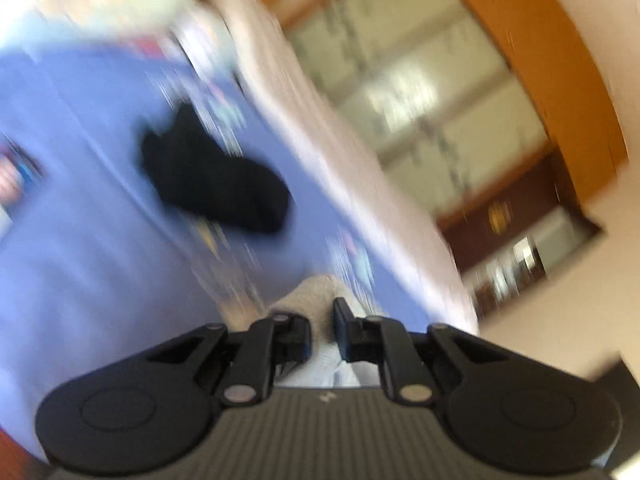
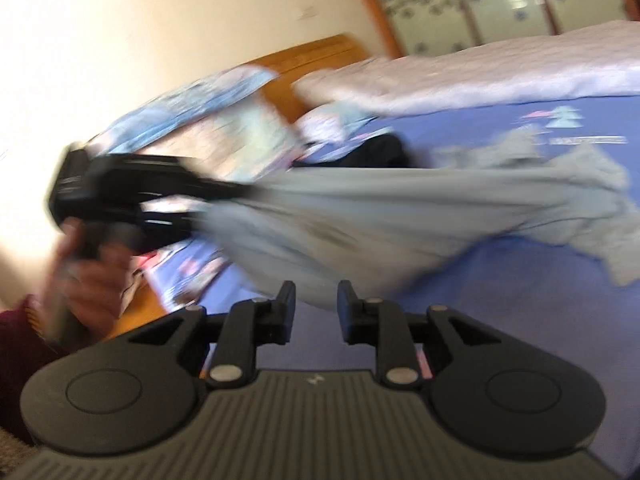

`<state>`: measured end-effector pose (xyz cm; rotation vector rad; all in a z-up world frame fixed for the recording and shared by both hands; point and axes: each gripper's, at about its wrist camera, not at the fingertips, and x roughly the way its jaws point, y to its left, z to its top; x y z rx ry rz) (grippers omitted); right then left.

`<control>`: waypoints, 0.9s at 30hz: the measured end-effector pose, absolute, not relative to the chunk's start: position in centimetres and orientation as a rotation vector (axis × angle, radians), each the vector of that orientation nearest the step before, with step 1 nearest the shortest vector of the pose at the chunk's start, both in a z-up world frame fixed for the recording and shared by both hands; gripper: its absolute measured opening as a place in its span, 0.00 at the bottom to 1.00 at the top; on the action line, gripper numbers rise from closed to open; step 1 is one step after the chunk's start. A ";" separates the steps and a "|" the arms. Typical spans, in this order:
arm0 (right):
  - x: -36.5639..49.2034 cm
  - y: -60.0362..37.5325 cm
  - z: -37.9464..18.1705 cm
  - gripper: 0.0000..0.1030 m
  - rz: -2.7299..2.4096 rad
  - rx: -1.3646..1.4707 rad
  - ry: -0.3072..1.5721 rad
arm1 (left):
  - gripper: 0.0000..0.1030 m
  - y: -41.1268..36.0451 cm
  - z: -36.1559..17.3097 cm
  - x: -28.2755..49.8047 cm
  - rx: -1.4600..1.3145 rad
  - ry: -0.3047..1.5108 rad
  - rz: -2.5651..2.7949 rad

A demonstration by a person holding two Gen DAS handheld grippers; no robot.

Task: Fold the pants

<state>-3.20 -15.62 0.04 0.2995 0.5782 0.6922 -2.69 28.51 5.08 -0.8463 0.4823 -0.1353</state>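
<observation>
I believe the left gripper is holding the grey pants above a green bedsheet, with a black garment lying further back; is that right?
Not quite: the bedsheet is blue, not green, as the right wrist view shows. The rest holds: the left gripper grips the grey pants, and a black garment lies further back.

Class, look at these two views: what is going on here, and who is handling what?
A person is working over a bed with a blue sheet, holding a gripper in each hand. The left gripper is clamped on one end of the grey pants and pulls them off the sheet, so they hang stretched and crumpled. The right gripper is open, just short of the fabric, holding nothing. A black garment lies farther back on the bed. Both views are blurred by motion. No fold is made yet.
</observation>
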 end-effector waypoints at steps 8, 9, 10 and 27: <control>4.3 -19.6 -6.7 0.62 0.175 0.034 0.577 | 0.11 31.9 4.1 -4.4 -0.836 0.510 -0.037; 5.9 -19.8 -7.9 0.62 0.133 -0.002 0.608 | 0.11 31.7 4.1 -4.3 -0.834 0.509 -0.037; 7.5 -19.5 -8.8 0.62 0.115 -0.035 0.630 | 0.11 31.7 4.2 -4.2 -0.832 0.507 -0.038; 0.2 -43.3 0.9 0.08 -0.425 -0.087 0.379 | 0.11 29.1 4.3 -3.7 -0.778 0.583 -0.051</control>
